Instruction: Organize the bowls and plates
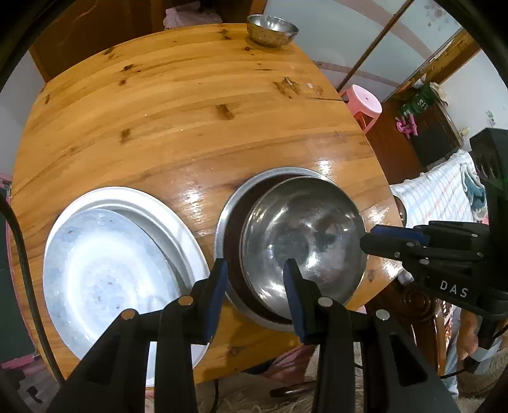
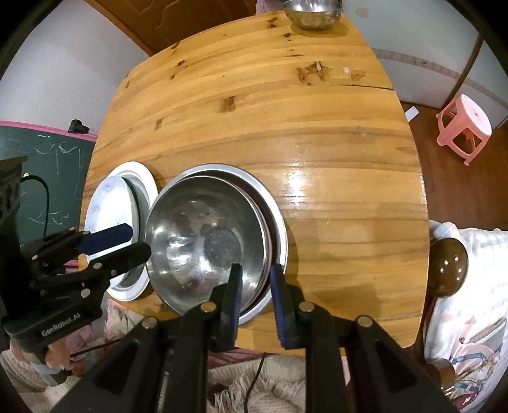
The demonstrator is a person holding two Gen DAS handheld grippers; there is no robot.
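Where table lies bare, nested bowls near edge.

Both wrist views steeply down, sharing table

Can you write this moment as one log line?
left gripper: open, straddling top bowl rim | right gripper: at opposite rim, grip unclear | plates: stacked beside | far bowl: alone

"DAS" on right gripper, "GenRobot.AI" on left gripper
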